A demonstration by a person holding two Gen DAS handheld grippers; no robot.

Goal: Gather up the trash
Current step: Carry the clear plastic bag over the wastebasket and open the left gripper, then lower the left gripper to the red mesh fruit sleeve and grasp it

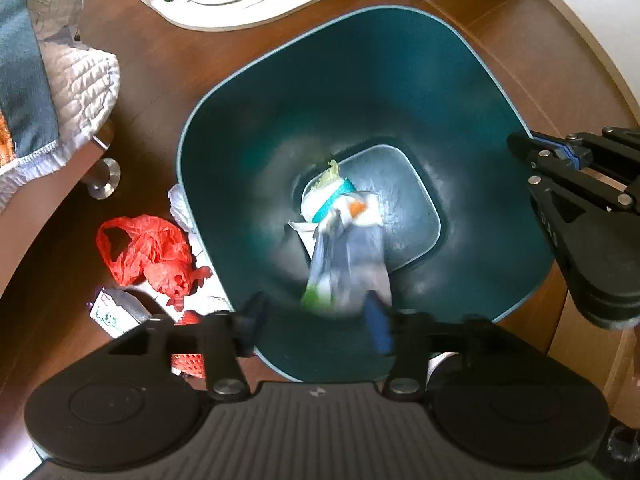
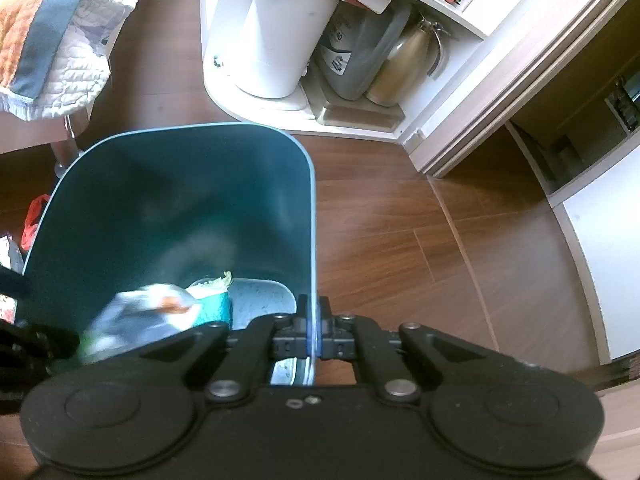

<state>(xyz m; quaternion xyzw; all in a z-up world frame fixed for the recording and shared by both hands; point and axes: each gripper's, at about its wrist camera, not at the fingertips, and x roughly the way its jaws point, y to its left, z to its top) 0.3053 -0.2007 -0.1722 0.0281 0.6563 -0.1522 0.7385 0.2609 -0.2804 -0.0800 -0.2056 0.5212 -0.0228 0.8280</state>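
teal plastic bin (image 1: 280,92): stiff thin wall, light, likely to tip or slide on the wood floor (image 2: 400,220) if let go; rim the sensible place to pinch.
right gripper (image 2: 314,336): jaws narrow, clamped on the bin's rim, one pad inside the wall and one outside; steadies the bin.
left gripper (image 1: 316,320): above the bin's near edge, jaws spread apart, nothing pinched between them.
blurred wrapper (image 1: 348,264): thin crinkly film, nearly weightless, slippery; smeared just beyond the left jaws and over the bin mouth, judged to be dropping free, contact with the pads hard to tell.
paper cup (image 1: 328,200): soft, crushed, lying on the bin bottom with a scrap of leaf.
red plastic bag (image 1: 148,252): limp, light, on the floor to the left just outside the bin; best taken by a bunched fold, well apart from both jaws.
small carton (image 1: 116,312): light, stiff-edged, on the floor near the red bag, beside the left gripper's arm.
white tissue (image 1: 180,208): soft, touching the bin's outer wall.
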